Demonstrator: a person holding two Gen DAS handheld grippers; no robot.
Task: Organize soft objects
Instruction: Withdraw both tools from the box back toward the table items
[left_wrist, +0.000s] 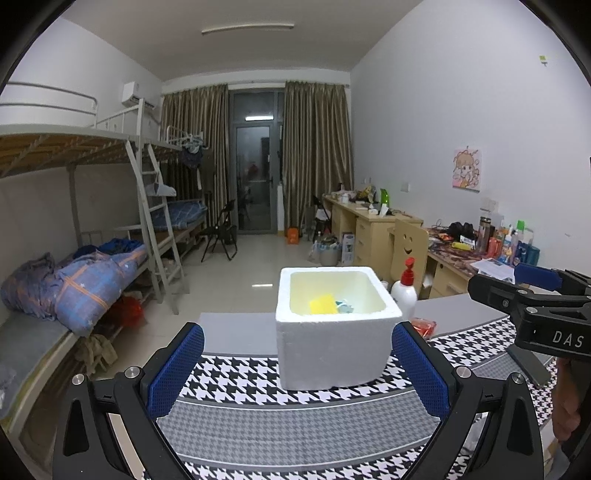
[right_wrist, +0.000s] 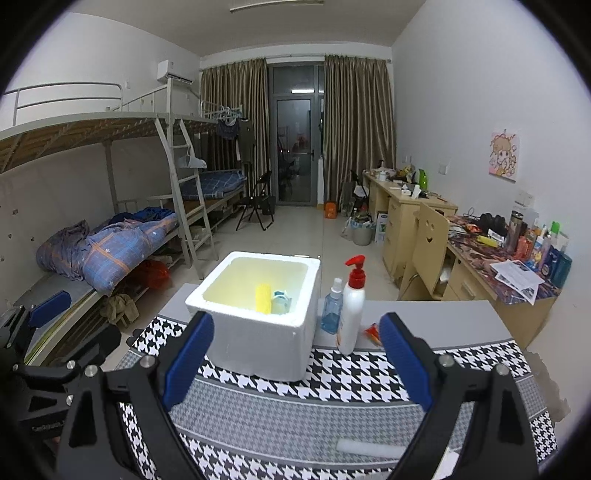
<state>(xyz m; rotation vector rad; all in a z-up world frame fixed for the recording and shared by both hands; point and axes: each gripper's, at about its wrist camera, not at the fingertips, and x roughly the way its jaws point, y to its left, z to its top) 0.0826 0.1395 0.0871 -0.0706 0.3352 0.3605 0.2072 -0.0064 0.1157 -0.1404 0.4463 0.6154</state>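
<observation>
A white foam box (left_wrist: 334, 350) (right_wrist: 258, 343) stands on the houndstooth cloth (left_wrist: 295, 428) (right_wrist: 295, 413). Inside it lie a yellow sponge (left_wrist: 322, 305) (right_wrist: 263, 298) and a pale teal soft item (left_wrist: 344, 305) (right_wrist: 281, 300). My left gripper (left_wrist: 295, 373) is open just in front of the box, nothing between its blue pads. My right gripper (right_wrist: 295, 369) is open too, held in front of the box and empty. A white foam strip (right_wrist: 369, 447) lies on the cloth near the right gripper. An orange-red packet (left_wrist: 424, 326) (right_wrist: 373, 331) sits beside the bottles.
A white pump bottle with a red top (left_wrist: 404, 291) (right_wrist: 351, 310) and a small blue spray bottle (right_wrist: 331, 308) stand right of the box. A wooden chair (right_wrist: 428, 251) and cluttered desks (right_wrist: 509, 266) line the right wall. Bunk beds (left_wrist: 74, 240) fill the left.
</observation>
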